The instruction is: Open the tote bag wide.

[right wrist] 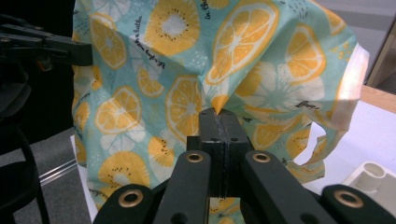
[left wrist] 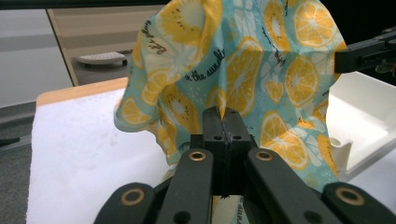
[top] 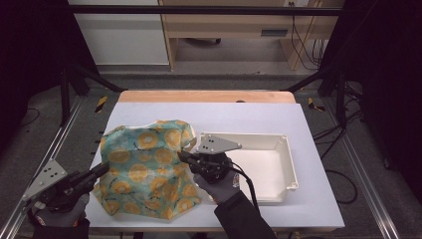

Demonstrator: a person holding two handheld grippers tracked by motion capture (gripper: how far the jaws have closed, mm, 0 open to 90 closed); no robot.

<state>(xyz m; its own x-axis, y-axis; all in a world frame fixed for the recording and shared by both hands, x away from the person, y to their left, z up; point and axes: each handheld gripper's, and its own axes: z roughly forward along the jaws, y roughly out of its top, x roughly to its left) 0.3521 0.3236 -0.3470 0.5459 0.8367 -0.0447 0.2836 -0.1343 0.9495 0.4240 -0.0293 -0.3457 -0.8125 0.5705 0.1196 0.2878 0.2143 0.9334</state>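
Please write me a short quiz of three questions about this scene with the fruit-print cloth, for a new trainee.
1. True or false: both grippers are shut on the cloth.
2. Which thing lies to the right of the cloth on the table?
A. a white tray
B. a metal bowl
C. a stack of books
3. Fill in: the cloth is printed with slices of ____ fruit on a light blue ground.

Key
1. True: the left gripper and the right gripper each pinch a fold of it between closed jaws.
2. A: the white tray.
3. Citrus (orange or lemon slices).
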